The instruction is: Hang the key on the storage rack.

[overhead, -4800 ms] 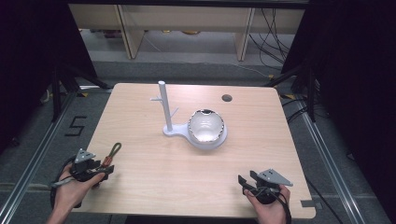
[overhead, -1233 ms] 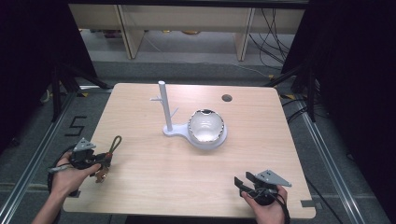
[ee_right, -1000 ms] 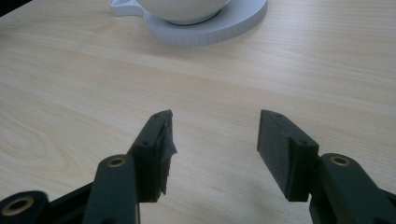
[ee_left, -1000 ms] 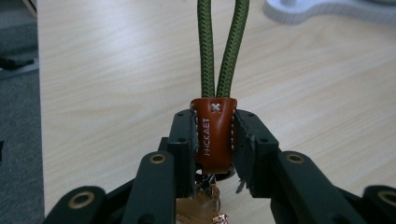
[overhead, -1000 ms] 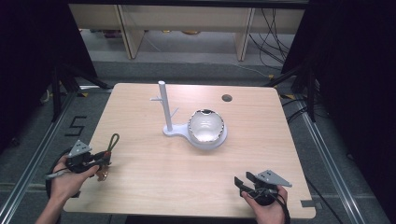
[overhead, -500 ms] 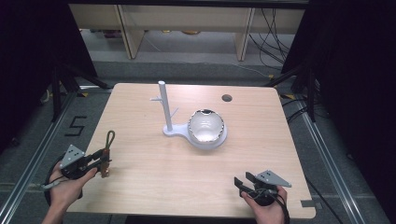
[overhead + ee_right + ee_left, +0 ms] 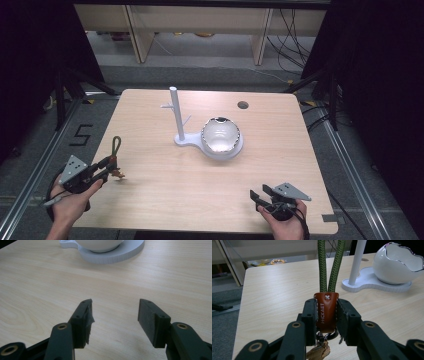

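- high view: the left hand-held gripper (image 7: 102, 167) is at the tabletop's (image 7: 165, 190) near-left edge, clenched on a keyring (image 7: 115, 155) whose green loop points away from the person. the right hand-held gripper (image 7: 260, 196) sits released at the near-right edge, well apart from it. the white stand (image 7: 175, 117) with side pegs and the egg-shaped bowl (image 7: 221, 136) on its base are at mid-tabletop. judged step: carry the keyring to the stand and hang its loop on a peg; to do it well, keep the loop upright and spread, and bring it to a peg from the peg's free end.
- left gripper view: the jaws pinch the keyring's brown leather tab (image 7: 326, 311), with the two cord strands (image 7: 331, 267) rising above it and metal rings and a charm (image 7: 319, 353) dangling below; the high view is too small to show this. the grip looks centred, so no regrasp seems needed.
- right gripper view: the jaws stand wide apart over bare wood, holding nothing, and the stand's base (image 7: 120, 253) lies ahead.
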`<state>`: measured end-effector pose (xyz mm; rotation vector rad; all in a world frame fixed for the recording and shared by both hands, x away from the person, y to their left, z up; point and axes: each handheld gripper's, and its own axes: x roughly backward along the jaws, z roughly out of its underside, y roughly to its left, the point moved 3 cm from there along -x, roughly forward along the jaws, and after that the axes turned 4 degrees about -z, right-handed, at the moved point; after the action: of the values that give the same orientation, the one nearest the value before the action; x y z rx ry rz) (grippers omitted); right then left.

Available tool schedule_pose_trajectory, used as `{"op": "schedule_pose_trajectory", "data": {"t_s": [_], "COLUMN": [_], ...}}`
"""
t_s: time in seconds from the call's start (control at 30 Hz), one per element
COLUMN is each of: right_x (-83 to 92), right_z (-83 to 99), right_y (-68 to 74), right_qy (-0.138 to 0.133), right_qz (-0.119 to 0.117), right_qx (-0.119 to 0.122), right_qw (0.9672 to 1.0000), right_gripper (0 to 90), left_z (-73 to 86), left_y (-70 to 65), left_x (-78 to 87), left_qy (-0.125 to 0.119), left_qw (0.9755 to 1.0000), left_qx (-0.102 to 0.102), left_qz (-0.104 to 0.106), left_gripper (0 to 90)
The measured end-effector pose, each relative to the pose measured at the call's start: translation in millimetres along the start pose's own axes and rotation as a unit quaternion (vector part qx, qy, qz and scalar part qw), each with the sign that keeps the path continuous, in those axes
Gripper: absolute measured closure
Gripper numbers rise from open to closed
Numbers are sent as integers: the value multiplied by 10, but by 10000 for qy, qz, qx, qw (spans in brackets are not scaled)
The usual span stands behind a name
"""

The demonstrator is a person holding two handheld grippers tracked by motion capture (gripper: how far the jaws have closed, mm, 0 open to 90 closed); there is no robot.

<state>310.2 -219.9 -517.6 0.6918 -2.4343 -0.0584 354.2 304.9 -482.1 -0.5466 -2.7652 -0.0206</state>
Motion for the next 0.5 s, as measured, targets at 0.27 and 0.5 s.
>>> {"op": "schedule_pose_trajectory", "data": {"t_s": [0.27, 0.5], "right_x": [-2, 5], "right_z": [1, -1], "right_y": [21, 20], "right_qy": [-55, -59], "right_qz": [-164, -111], "right_qx": [-72, -21], "right_qw": [9998, 9999], "right_gripper": [461, 460], "left_z": [-85, -159], "left_y": [-52, -111], "left_x": [9, 4], "left_qy": [-168, -196], "left_qw": [9998, 9997], "left_qx": [-33, -90], "left_qz": [58, 99], "left_gripper": [689, 688]}}
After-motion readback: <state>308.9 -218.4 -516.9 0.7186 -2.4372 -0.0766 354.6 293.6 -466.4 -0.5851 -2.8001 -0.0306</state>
